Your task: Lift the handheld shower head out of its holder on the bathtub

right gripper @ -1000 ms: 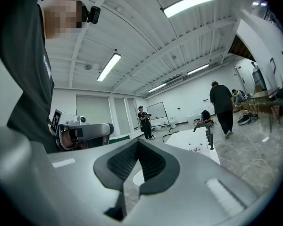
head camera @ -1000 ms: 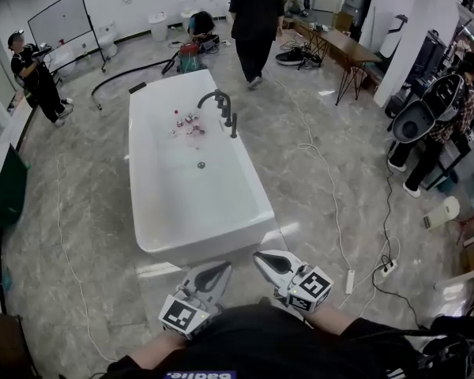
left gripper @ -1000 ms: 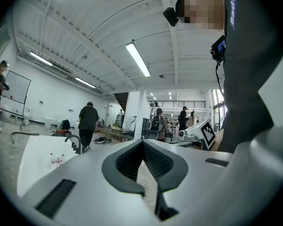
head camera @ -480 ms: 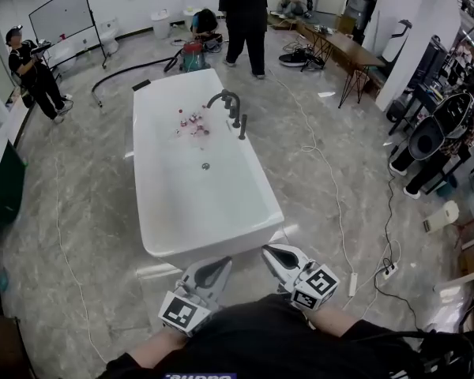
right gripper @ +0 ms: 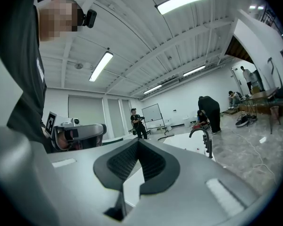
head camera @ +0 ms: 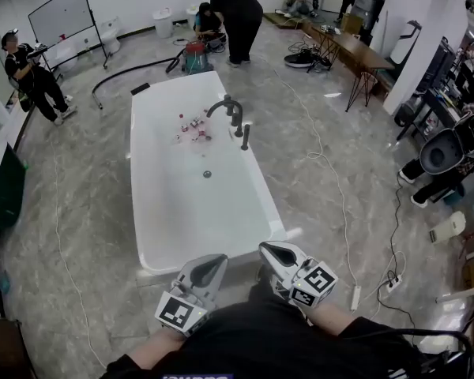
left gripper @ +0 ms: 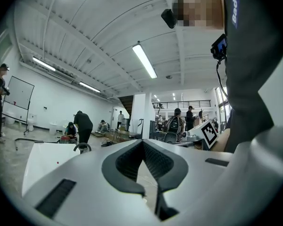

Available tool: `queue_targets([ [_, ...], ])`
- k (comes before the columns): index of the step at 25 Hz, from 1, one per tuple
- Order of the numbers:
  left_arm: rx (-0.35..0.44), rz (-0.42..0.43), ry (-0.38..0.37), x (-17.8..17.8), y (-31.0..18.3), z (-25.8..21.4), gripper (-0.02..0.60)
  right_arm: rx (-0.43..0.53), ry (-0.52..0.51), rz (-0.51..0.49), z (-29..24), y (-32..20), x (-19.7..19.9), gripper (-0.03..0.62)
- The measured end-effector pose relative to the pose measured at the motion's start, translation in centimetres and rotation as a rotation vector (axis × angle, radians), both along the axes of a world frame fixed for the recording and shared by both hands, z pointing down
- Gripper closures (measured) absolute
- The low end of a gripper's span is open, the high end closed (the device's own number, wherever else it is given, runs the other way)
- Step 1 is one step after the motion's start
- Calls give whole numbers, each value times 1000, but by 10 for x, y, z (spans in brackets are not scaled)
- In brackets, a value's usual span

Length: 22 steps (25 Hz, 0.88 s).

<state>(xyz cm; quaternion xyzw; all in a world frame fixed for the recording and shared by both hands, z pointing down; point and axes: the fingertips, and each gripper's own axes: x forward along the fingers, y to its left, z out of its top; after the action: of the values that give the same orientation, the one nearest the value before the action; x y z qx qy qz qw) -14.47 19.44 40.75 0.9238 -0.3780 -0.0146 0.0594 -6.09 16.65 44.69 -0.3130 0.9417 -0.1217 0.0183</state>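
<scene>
The white bathtub fills the middle of the head view. The dark faucet and, just below it, what looks like the handheld shower head stand upright on its right rim, upper centre. At the bottom edge, well apart from them, the left gripper and right gripper are both clenched on nothing. This looks like the approach; next, close in along the tub's right side and part one gripper's jaws.

Your top is black and short-sleeved, with pale lettering. Your left gripper and right gripper are light grey shells with dark ribbed pads, each bearing a black-and-white marker cube.
</scene>
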Motion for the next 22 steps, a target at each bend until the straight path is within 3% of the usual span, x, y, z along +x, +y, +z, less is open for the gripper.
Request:
queue_targets([
  [10, -39, -136, -5, 74, -163, 0, 577, -25, -5, -114, 2, -158, 82, 602],
  [17, -39, -168, -18, 112, -233, 3, 577, -64, -14, -114, 17, -208, 125, 602],
  [22, -52, -184, -26, 118, -270, 11, 577, -97, -17, -96, 30, -231, 138, 602],
])
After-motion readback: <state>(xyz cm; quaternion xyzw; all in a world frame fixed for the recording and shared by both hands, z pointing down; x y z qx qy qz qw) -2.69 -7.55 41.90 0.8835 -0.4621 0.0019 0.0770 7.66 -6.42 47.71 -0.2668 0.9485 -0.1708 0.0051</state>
